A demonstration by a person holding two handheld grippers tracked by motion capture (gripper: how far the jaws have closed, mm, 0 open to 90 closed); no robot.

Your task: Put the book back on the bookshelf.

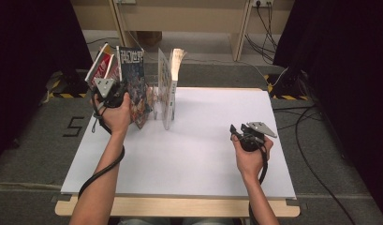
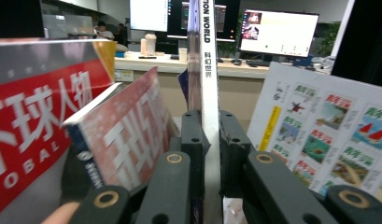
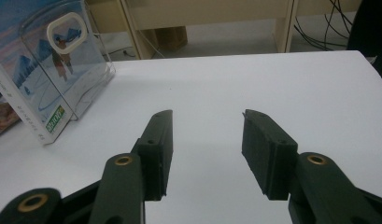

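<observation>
The left tongs (image 2: 210, 140) are clenched on the spine of a thin science-fiction magazine (image 2: 208, 65), which stands upright between the jaws; in the high view the same magazine (image 1: 134, 82) is at the far left of the white counter (image 1: 203, 154), held among other standing magazines. Just to one side of these tongs leans a red-covered magazine (image 2: 128, 135), with another red one (image 2: 34, 112) beyond it, and on the other side stands a white magazine with small pictures (image 2: 319, 126). To do this step well, the grip should probably stay firm and low on the spine, keeping the magazine vertical so it slides between its neighbours without catching their covers or tipping the leaning red one. A slow, straight move along the row seems wise, since the gaps look tight. The right tongs (image 3: 207, 149) rest released, jaws wide apart over bare counter, well apart from the row, with a clear holder (image 3: 72, 60) and a blue-covered magazine (image 3: 25, 88) ahead to one side; they could steady the white magazine if it wobbles.
</observation>
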